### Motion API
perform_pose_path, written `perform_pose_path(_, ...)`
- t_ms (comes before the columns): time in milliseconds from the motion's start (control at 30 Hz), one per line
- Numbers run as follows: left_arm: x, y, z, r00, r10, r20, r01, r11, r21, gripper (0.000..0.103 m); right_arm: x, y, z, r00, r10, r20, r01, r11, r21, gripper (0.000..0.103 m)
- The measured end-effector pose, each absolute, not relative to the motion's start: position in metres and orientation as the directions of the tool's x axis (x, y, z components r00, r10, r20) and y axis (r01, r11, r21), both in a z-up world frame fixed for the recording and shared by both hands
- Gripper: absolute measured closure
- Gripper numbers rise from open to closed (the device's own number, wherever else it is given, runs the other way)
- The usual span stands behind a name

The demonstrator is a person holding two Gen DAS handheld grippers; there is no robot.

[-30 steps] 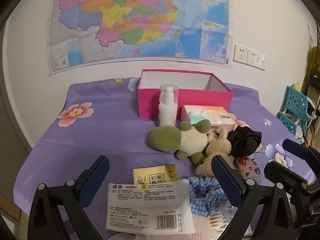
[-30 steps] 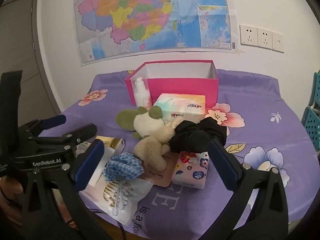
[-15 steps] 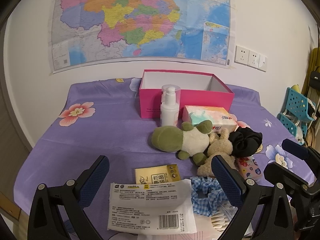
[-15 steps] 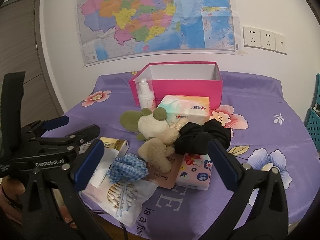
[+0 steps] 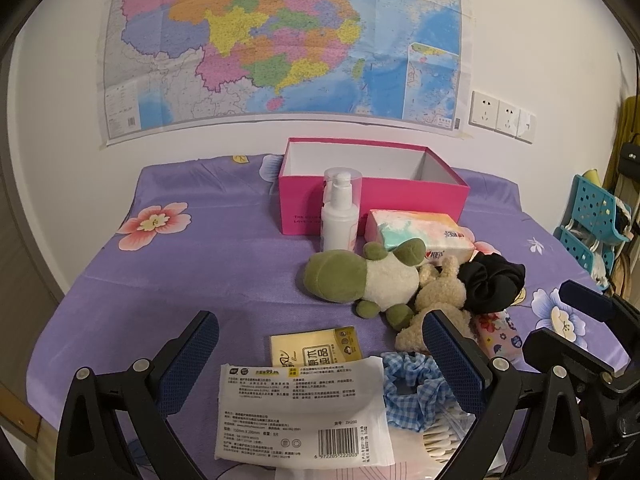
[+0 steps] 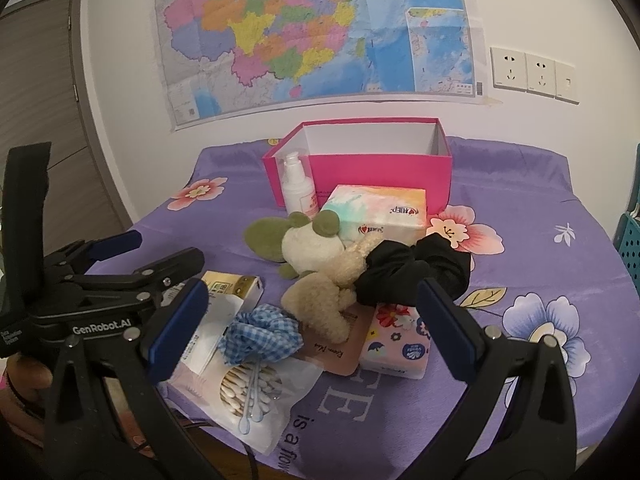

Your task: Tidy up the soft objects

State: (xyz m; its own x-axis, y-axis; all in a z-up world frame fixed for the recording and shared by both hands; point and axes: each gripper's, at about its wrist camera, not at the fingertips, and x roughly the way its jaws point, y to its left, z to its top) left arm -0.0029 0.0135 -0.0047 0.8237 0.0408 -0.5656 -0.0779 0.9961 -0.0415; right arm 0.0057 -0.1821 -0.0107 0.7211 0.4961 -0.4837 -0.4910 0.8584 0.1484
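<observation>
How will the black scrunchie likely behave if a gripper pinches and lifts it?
The black scrunchie looks like bunched fabric, so it would probably squash and droop, and seem light. It lies against the beige plush and may nudge it.

On the purple-covered surface [image 6: 540, 184]: two plush toys, one green-and-cream [image 6: 304, 240] and one beige [image 6: 324, 300]; two scrunchies, one black [image 6: 408, 272] and one blue gingham [image 6: 260, 336]; one open pink box [image 6: 360, 168]; one white pump bottle [image 6: 298, 188]; three tissue packs, a large pastel one [image 6: 380, 212], a small floral one [image 6: 396, 336] and a yellow one [image 5: 316, 350]; one bag of cotton swabs [image 6: 248, 392]; one white wipes packet [image 5: 304, 408]; one tan card [image 6: 332, 352]. On the wall: one map [image 6: 316, 36] and three outlet plates [image 6: 534, 74].
</observation>
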Motion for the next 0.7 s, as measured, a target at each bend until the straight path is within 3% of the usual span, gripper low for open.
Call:
perform_pose_path(400, -0.001, 0.017, -0.010, 0.817, 0.041, -0.576, -0.084, 0.995, -0.049, 0.000, 0.008, -0.177, -0.015, 0.699, 0.513, -0.498, -0.509, 0.846, 0.157, 0.000)
perform_pose_path(700, -0.008, 0.064, -0.022, 0.809, 0.043, -0.586, -0.118, 0.989, -0.089, 0.000, 0.012, -0.171, -0.023, 0.636, 0.550, -0.541, -0.549, 0.816, 0.183, 0.005)
